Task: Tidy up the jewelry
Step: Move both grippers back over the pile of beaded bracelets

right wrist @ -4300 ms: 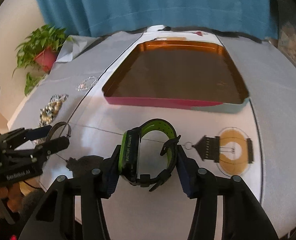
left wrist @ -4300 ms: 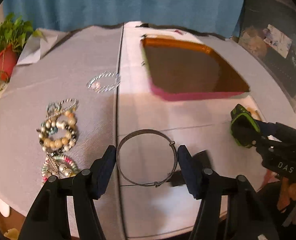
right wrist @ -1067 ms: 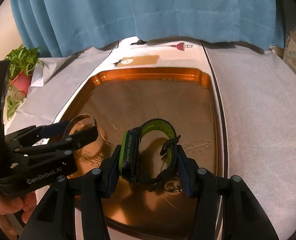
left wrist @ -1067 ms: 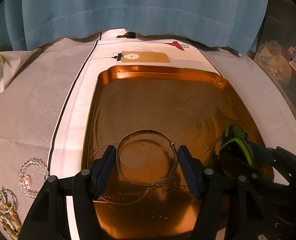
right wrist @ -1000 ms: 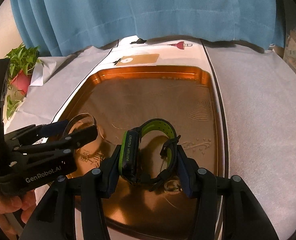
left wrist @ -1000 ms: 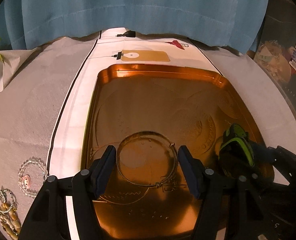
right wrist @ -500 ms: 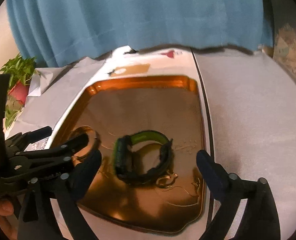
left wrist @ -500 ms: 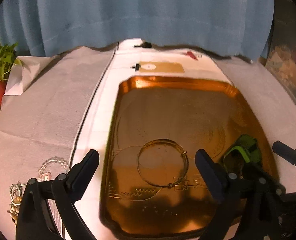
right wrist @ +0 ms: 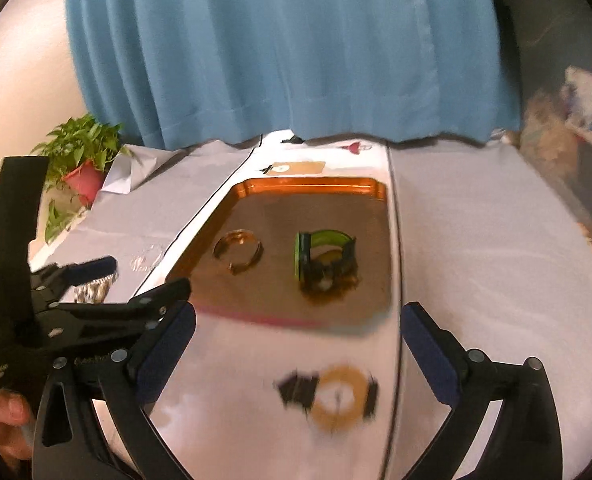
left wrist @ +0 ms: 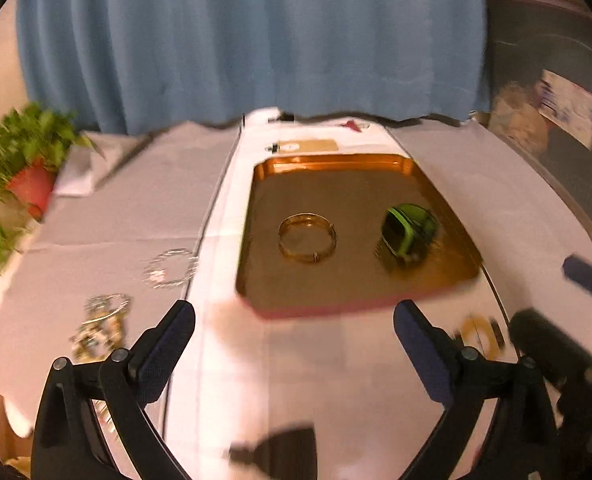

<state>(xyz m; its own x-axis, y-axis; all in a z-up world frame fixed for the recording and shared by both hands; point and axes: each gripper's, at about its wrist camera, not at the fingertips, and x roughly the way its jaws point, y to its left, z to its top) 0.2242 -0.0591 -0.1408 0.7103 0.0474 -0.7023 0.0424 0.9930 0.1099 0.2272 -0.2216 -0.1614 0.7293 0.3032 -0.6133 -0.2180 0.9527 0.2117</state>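
Both grippers have let go and drawn back from the copper tray [left wrist: 335, 162]: a second ago the left gripper [left wrist: 294, 342] held the thin bangle [left wrist: 307, 237] and the right gripper [right wrist: 297, 340] held the green watch [right wrist: 323, 256]; their jaws have just been opening and now stand wide apart with nothing between them. In the left wrist view the bangle lies flat mid-tray, the watch [left wrist: 408, 230] to its right, the two apart. Beaded bracelets [left wrist: 100, 330] lie on the grey cloth [left wrist: 108, 216] at lower left, a clear ring of stones [left wrist: 171, 268] above them. A potted plant [right wrist: 80, 160] sits at the left edge, before the blue curtain [right wrist: 296, 48].
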